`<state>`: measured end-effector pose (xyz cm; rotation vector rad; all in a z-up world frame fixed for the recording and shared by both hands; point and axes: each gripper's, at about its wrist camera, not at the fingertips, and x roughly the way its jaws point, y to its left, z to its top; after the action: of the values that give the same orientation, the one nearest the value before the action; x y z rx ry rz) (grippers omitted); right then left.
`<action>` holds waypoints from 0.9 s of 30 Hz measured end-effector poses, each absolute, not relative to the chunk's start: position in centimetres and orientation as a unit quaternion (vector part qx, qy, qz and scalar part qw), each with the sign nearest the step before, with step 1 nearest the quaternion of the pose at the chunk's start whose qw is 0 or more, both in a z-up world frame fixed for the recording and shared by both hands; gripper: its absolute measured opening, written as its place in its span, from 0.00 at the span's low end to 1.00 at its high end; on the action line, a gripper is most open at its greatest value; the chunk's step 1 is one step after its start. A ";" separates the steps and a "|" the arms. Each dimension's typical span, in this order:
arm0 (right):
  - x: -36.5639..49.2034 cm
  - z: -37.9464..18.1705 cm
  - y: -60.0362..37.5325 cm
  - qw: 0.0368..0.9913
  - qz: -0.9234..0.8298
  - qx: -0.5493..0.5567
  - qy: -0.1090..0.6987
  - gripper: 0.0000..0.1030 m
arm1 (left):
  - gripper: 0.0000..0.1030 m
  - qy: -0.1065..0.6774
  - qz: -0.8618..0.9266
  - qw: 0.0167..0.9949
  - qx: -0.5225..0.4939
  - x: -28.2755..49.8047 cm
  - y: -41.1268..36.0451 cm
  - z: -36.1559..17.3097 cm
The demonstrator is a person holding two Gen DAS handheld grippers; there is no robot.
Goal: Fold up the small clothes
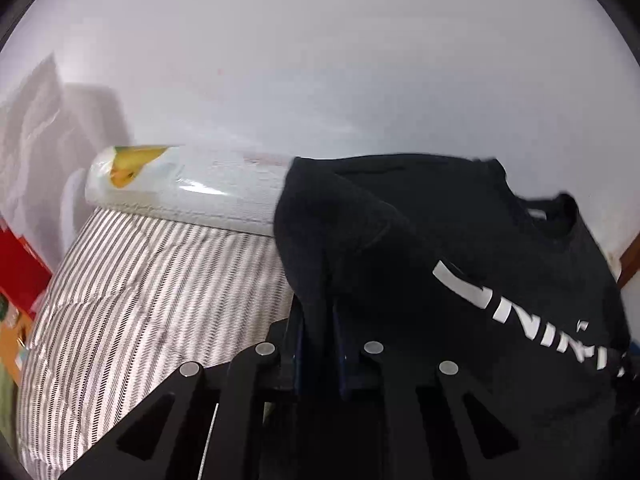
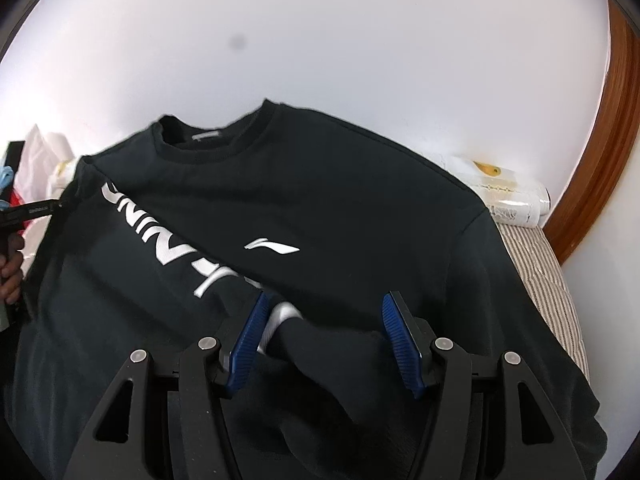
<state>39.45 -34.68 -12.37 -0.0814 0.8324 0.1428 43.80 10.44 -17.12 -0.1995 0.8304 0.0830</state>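
A black sweatshirt with white letters and a white logo lies front-up on the bed, its collar towards the wall. My right gripper stands open over its lower part. A folded black sleeve with a white cuff lies between the blue pads, which do not press on it. In the left wrist view my left gripper is shut on a raised fold of the black sweatshirt at its left edge, and the fabric hides the fingertips.
Striped bedding covers the bed. A white plastic-wrapped roll with a yellow print lies along the wall. A red box stands at the left. A curved wooden frame rises at the right. A person's hand shows at the left edge.
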 end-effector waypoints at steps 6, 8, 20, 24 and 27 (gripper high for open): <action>41.1 -15.5 -34.4 0.894 0.047 -0.069 0.440 0.49 | 0.21 0.408 0.057 0.907 -0.085 44.0 10.2 -17.7; 41.7 -16.3 -34.4 0.899 0.034 -0.073 0.432 0.44 | 0.28 0.411 0.066 0.906 -0.072 44.1 9.4 -17.6; 39.2 -13.9 -37.7 0.910 0.023 0.009 0.415 0.54 | 0.73 0.408 0.056 0.909 -0.066 40.4 8.0 -15.9; 34.5 -12.7 -39.5 0.914 0.012 0.013 0.406 0.54 | 0.73 0.412 0.044 0.907 -0.075 38.0 8.2 -15.6; 32.0 -13.3 -39.7 0.909 0.010 0.006 0.416 0.54 | 0.73 0.415 0.038 0.906 -0.075 36.5 7.7 -15.8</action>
<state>31.98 -39.68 -13.28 0.0122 0.8577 0.0211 36.51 7.68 -15.85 -0.1550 0.8563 0.0785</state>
